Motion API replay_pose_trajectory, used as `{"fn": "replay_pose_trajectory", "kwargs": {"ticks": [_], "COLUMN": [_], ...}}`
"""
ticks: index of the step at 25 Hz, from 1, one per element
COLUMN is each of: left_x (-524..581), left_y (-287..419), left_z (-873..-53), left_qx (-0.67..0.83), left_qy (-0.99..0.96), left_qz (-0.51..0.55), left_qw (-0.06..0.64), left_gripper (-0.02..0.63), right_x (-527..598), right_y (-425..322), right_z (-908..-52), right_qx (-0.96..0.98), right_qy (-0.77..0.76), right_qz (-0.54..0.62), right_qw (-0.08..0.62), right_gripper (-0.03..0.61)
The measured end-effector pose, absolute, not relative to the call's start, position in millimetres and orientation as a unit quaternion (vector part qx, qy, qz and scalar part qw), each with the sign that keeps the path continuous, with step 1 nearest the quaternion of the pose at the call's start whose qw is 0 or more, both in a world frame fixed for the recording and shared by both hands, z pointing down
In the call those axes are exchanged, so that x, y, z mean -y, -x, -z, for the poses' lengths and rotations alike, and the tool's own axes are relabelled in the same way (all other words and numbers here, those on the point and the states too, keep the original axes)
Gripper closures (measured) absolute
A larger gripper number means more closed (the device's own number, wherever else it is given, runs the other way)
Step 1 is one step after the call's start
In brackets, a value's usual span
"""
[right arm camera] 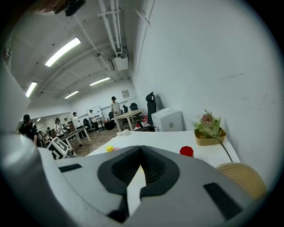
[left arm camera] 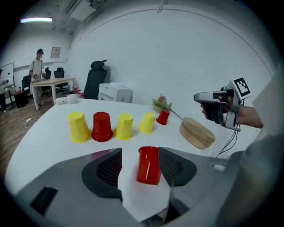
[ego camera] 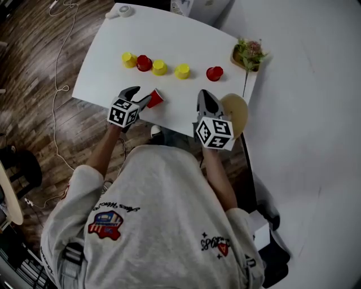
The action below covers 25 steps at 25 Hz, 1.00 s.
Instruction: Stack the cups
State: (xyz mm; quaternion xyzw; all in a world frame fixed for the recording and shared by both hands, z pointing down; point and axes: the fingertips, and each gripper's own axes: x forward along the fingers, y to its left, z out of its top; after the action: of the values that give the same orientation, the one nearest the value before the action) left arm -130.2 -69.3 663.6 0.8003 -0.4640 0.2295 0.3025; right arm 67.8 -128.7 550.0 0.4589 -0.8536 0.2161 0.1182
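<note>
An upside-down red cup (ego camera: 155, 98) (left arm camera: 148, 165) sits between the jaws of my left gripper (ego camera: 142, 97) (left arm camera: 140, 150), near the table's front edge. It rests against the right jaw, and a strip of white table shows between it and the left jaw. Farther back is a row of upside-down cups: yellow (ego camera: 129, 59) (left arm camera: 78, 127), red (ego camera: 144, 63) (left arm camera: 101, 127), yellow (ego camera: 159, 68) (left arm camera: 124, 126), yellow (ego camera: 182, 71) (left arm camera: 147, 123) and red (ego camera: 214, 73) (left arm camera: 163, 117) (right arm camera: 187, 151). My right gripper (ego camera: 204, 95) (right arm camera: 141, 148) (left arm camera: 208, 99) hovers shut and empty over the table's front right.
The white table (ego camera: 169, 34) has a round wooden board (ego camera: 236, 110) (left arm camera: 197, 132) at its right front corner. A planter of flowers (ego camera: 248, 55) (right arm camera: 208, 131) stands at the back right, a small white object (ego camera: 121, 11) at the back left. A wall runs along the right.
</note>
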Motion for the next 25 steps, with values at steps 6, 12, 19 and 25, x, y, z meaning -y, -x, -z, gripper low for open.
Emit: {"fn": "replay_pose_trajectory", "kwargs": {"ticks": [6,12,19,25], "left_x": [24,14,18,24], "left_y": [123,115,110,112], "left_z": [-693,-714,-744,-749], "left_qx": [0.463,0.470,0.466,0.472], "left_qy": [-0.800,-0.792,-0.777,-0.771], "left_qz": [-0.242,-0.267,-0.318,-0.329], "left_qw": [0.296,0.284,0.278,0.274], "left_gripper": [0.360,0.348,0.330,0.341], "right_x": [105,89,83,83], "right_y": [-56,-54,-61,-66], "right_z": [-554,-555,-551,-552], "right_qx": [0.859,0.857,0.853,0.852], "right_qy": [-0.449,-0.450,-0.459,-0.459], "right_qz": [-0.216,-0.215,-0.209,-0.207], "right_qw": [0.122,0.129,0.135,0.145], "right_gripper": [0.578,0.578,0.578,0.578]}}
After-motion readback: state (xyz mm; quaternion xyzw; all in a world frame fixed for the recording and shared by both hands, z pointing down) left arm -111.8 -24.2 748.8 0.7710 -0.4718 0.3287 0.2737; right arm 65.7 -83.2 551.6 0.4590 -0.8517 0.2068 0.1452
